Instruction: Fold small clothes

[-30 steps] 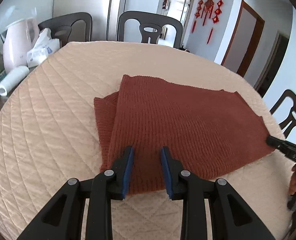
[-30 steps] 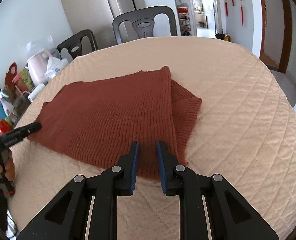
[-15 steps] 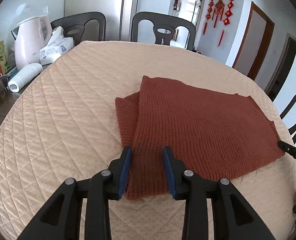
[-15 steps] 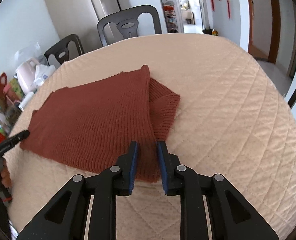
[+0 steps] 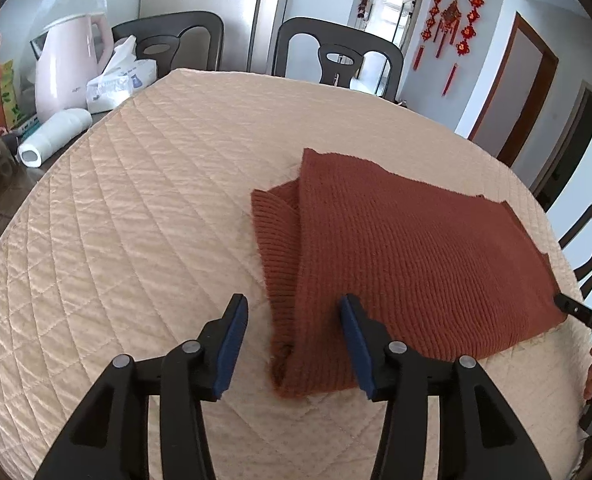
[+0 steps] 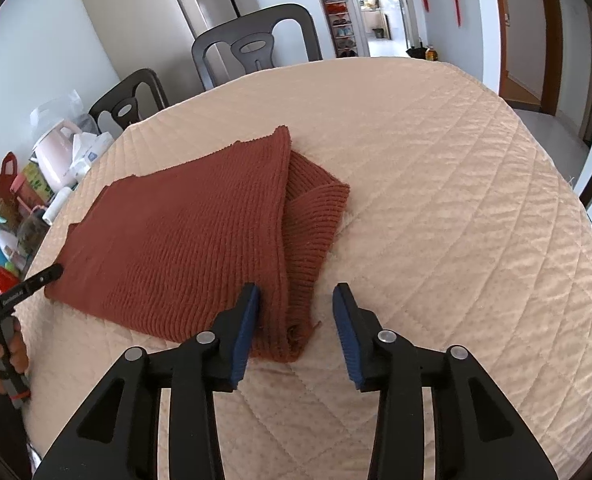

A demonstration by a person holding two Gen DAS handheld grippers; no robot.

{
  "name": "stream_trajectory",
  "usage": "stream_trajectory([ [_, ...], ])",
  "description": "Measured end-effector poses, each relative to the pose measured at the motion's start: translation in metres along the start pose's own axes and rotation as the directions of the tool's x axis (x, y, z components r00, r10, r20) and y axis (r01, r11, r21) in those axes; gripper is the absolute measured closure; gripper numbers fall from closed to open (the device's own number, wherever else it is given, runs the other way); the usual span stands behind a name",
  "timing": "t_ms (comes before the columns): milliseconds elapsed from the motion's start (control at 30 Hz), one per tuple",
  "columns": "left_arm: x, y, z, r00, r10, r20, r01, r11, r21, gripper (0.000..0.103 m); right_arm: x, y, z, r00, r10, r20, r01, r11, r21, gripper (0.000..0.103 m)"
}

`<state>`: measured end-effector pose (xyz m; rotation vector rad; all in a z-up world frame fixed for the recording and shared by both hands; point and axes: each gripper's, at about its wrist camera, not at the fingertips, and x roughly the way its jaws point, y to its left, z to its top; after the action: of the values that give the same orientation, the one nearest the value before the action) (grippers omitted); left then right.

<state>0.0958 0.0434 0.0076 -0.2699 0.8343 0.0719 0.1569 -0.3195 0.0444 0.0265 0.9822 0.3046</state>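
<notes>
A rust-brown knitted garment [image 5: 408, 256] lies folded flat on the quilted beige tablecloth [image 5: 135, 220], with a ribbed sleeve or edge poking out from under its top layer. The left gripper [image 5: 293, 336] hangs over the garment's near left corner with its blue-padded jaws spread wide and nothing between them. The right gripper [image 6: 296, 322] is likewise released, straddling the garment's near right corner, while a pink kettle [image 5: 69, 68] and a tissue pack [image 5: 119, 82] stand at the far left.
</notes>
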Motion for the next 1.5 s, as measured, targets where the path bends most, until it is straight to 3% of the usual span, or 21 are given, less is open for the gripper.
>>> stream_trajectory([
  [200, 0.017, 0.012, 0.015, 0.996, -0.085, -0.026, 0.083, 0.994, -0.072, 0.048, 0.006, -0.008, 0.013, 0.999, 0.053, 0.009, -0.053, 0.998, 0.040, 0.060],
  [467, 0.037, 0.001, 0.031, 0.994, -0.109, -0.018, 0.108, 0.993, -0.052, 0.044, 0.025, -0.006, 0.025, 0.995, 0.104, 0.006, -0.104, 0.994, 0.041, 0.058],
  [600, 0.031, -0.003, 0.022, 0.985, -0.171, -0.027, 0.169, 0.984, -0.052, 0.044, 0.022, -0.009, 0.021, 0.985, 0.171, 0.000, -0.171, 0.983, 0.065, 0.057],
  [733, 0.028, -0.006, 0.016, 0.986, -0.165, -0.016, 0.165, 0.986, -0.022, 0.044, 0.018, -0.006, 0.014, 0.977, 0.212, -0.003, -0.212, 0.976, 0.049, 0.057],
  [833, 0.030, -0.005, 0.020, 0.990, -0.143, -0.013, 0.143, 0.989, -0.035, 0.062, 0.020, -0.005, 0.017, 0.978, 0.209, -0.003, -0.208, 0.976, 0.061, 0.058],
  [867, 0.031, -0.007, 0.020, 0.990, -0.139, -0.014, 0.139, 0.990, -0.035, 0.064, 0.021, -0.004, 0.018, 0.979, 0.205, -0.004, -0.204, 0.977, 0.063, 0.060],
  [933, 0.031, -0.009, 0.022, 0.992, -0.128, -0.014, 0.128, 0.991, -0.028, 0.076, 0.024, -0.001, 0.020, 0.980, 0.198, -0.017, -0.197, 0.979, 0.058, 0.079],
  [1033, 0.028, -0.009, 0.024, 0.991, -0.130, -0.019, 0.130, 0.991, -0.028, 0.084, 0.022, -0.001, 0.021, 0.979, 0.204, -0.019, -0.202, 0.977, 0.073, 0.087],
  [1300, -0.004, -0.010, 0.025, 0.982, -0.189, -0.023, 0.189, 0.982, -0.013, 0.087, -0.009, 0.006, 0.012, 0.970, 0.239, -0.037, -0.237, 0.970, 0.063, 0.089],
  [1500, -0.031, -0.012, -0.014, 0.974, -0.218, -0.055, 0.220, 0.975, 0.038, 0.087, -0.036, 0.005, -0.016, 0.969, 0.243, -0.053, -0.240, 0.969, 0.053, 0.089],
])
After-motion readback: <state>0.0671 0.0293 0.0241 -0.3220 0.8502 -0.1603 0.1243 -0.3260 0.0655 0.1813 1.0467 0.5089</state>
